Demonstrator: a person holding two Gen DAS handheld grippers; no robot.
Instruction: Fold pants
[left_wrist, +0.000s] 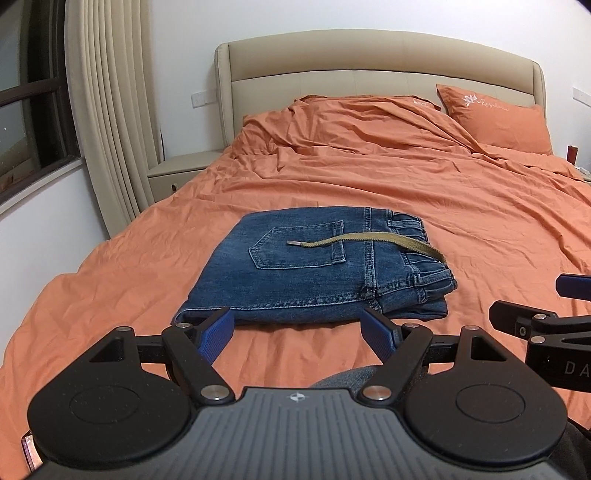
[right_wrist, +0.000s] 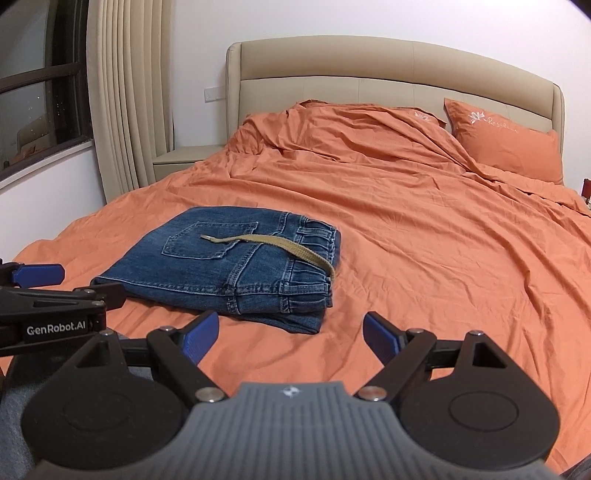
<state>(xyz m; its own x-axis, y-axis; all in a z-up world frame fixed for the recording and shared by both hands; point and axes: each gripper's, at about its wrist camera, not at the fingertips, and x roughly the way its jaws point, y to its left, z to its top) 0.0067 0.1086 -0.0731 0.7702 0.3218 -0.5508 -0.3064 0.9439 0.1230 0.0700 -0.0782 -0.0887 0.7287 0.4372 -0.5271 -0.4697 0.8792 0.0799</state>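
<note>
Blue denim pants (left_wrist: 306, 266) (right_wrist: 225, 266) lie folded into a compact rectangle on the orange bed sheet (left_wrist: 406, 192) (right_wrist: 424, 240), back pocket up. A tan drawstring (left_wrist: 369, 242) (right_wrist: 266, 243) trails across the pocket and over the waistband. My left gripper (left_wrist: 297, 325) is open, just short of the pants' near edge, nothing between its blue pads. My right gripper (right_wrist: 290, 326) is open too, over bare sheet to the right of the pants' near corner. In each view the other gripper's fingers (left_wrist: 524, 317) (right_wrist: 55, 284) show at the frame's side.
A beige padded headboard (left_wrist: 369, 59) and an orange pillow (left_wrist: 498, 118) stand at the far end. A rumpled orange duvet (left_wrist: 351, 122) lies near the headboard. A beige nightstand (left_wrist: 177, 173), curtain (left_wrist: 110, 110) and window (left_wrist: 29, 103) are at the left.
</note>
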